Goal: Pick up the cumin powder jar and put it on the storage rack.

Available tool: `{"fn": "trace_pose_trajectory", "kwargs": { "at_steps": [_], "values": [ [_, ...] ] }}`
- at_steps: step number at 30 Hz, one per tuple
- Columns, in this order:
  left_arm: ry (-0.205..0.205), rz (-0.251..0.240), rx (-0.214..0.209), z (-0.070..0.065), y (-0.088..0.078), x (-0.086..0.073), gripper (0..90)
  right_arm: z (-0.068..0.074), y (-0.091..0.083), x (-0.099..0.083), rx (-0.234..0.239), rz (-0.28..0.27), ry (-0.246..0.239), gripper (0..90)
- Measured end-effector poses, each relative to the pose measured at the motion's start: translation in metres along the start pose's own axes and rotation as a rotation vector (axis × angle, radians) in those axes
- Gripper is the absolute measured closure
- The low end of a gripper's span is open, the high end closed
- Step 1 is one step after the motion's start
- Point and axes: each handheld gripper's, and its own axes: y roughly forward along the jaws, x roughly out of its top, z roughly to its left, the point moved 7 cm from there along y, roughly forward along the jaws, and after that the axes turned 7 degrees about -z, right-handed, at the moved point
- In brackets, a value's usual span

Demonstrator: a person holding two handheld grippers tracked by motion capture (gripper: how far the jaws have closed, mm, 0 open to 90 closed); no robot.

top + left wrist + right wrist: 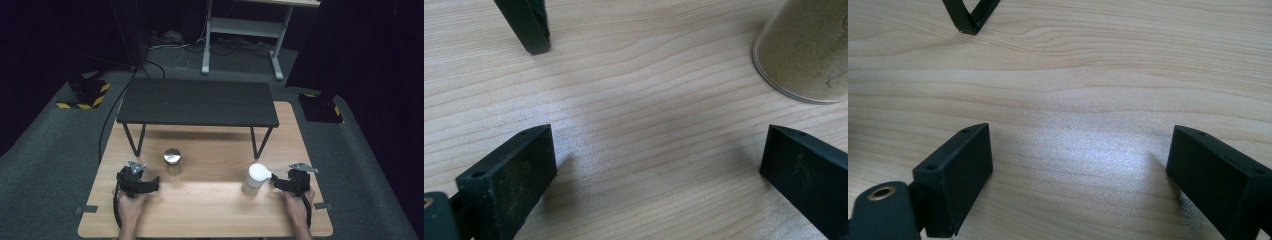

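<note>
With both grippers low at the near edge of the wooden table (210,210), neither holds anything: left gripper (150,184) jaws stand wide over bare wood, right gripper (276,184) likewise wide apart and empty. Metal-lidded jar (173,162) stands upright just beyond and right of the left gripper; white-capped bottle (254,178) sits just beside the right gripper's tips. Judgement: approach level, centre each body between the jaws before closing, and keep clear of the black shelf (197,102) legs behind.
</note>
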Motion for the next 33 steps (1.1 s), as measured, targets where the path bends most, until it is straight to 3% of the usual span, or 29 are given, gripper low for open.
{"fn": "trace_pose_trajectory", "kwargs": {
  "at_steps": [33],
  "values": [
    [-0.007, -0.002, 0.019, -0.0054, 0.0002, -0.0012, 0.5, 0.0002, 0.0001, 0.0001, -0.002, 0.000, 0.001, 10.5]
  ]
}}
